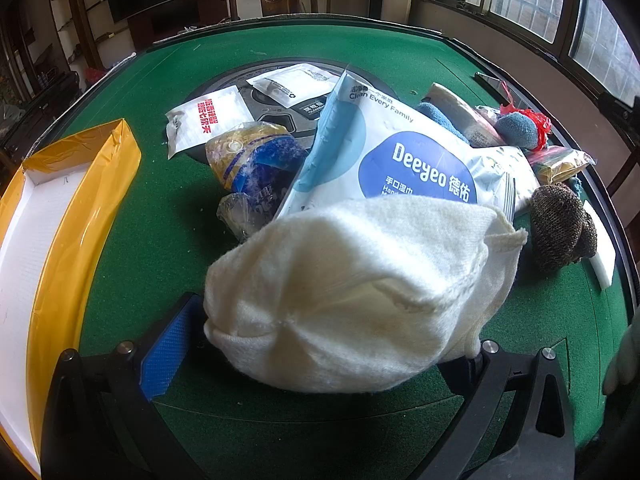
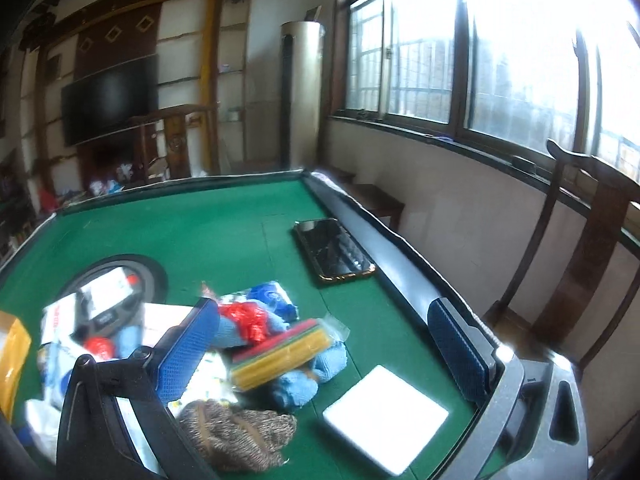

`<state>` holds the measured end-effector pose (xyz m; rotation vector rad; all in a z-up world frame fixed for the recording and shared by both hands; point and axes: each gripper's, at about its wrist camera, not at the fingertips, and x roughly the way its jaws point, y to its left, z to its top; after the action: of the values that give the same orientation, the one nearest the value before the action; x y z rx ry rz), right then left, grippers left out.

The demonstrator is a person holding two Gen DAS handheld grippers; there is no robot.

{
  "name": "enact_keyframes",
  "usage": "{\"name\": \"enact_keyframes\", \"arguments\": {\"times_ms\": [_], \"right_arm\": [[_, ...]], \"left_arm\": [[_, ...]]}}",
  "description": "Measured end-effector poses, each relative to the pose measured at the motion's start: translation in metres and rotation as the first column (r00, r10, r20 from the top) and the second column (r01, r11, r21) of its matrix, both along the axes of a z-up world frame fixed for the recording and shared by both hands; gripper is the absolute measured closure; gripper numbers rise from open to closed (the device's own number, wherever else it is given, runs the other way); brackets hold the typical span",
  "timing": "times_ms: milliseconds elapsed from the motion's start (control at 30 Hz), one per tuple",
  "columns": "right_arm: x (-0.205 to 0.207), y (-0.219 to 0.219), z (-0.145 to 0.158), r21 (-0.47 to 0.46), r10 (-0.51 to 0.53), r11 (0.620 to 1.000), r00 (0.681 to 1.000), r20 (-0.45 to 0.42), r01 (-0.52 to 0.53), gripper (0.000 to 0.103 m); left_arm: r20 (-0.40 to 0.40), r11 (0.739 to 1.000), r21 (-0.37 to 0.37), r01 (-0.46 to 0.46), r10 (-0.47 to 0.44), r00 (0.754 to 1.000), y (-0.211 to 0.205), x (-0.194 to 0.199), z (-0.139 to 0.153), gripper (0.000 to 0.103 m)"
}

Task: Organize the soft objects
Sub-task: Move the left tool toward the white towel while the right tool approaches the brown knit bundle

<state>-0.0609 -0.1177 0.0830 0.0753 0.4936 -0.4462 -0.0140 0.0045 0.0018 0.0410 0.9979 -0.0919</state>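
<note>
Readable print on the packets ahead of the left gripper

The large white and blue wipes pack, straight ahead past the fingers, reads "Deeyeo" with Chinese characters beside it, and "Clean Every Family" along its upper edge. A white sachet ahead and to the left carries red Chinese characters, upside down. The grey round panel behind it bears small print, too small to make out.

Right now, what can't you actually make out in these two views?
- Left view: the white knit cloth hides the left hand-held gripper's right pad and the wipes pack's lower print.
- Left view: the yellow tray is cut off by the edge.
- Right view: the pile behind the right hand-held gripper is blurred.
</note>
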Motion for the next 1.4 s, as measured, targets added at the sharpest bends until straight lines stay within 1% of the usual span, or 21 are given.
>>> {"name": "enact_keyframes", "arguments": {"times_ms": [33,67,100,167,467,767,1100,1400], "right_arm": [[0.004,-0.002,-0.005,0.005,0.000,1.000,0.999,-0.037,0.000,0.001],[0.004,-0.005,-0.006,0.022,0.010,1.000,0.999,-0.040,-0.009,0.001],[0.002,-0.007,-0.006,0.031,0.008,0.999,1.000,-0.024,-0.007,0.001],[0.000,-0.007,-0.004,0.019,0.000,1.000,1.000,-0.014,0.000,0.001],[0.001,0.002,-0.004,-0.014,0.023,1.000,0.999,-0.025,-0.024,0.001],[0.002,0.001,-0.006,0.018,0.035,0.999,0.999,-0.036,-0.035,0.001],[0.000,-0.003,-0.004,0.050,0.045,0.998,0.999,-0.028,-0.044,0.001],[-0.001,-0.005,-0.002,0.058,0.040,0.998,0.999,-0.021,-0.038,0.001]], "left_arm": [[0.000,1.000,0.000,0.000,0.000,1.000,0.000,0.000,0.000,0.000],[0.000,1.000,0.000,0.000,0.000,1.000,0.000,0.000,0.000,0.000],[0.000,1.000,0.000,0.000,0.000,1.000,0.000,0.000,0.000,0.000],[0.000,1.000,0.000,0.000,0.000,1.000,0.000,0.000,0.000,0.000],[0.000,1.000,0.000,0.000,0.000,1.000,0.000,-0.001,0.000,0.000],[0.000,1.000,-0.001,0.000,0.000,1.000,0.000,-0.001,0.000,0.000],[0.001,1.000,-0.001,0.000,0.000,1.000,0.000,-0.001,0.000,0.000],[0.001,1.000,-0.001,0.000,0.000,1.000,0.000,-0.001,0.000,0.000]]}}
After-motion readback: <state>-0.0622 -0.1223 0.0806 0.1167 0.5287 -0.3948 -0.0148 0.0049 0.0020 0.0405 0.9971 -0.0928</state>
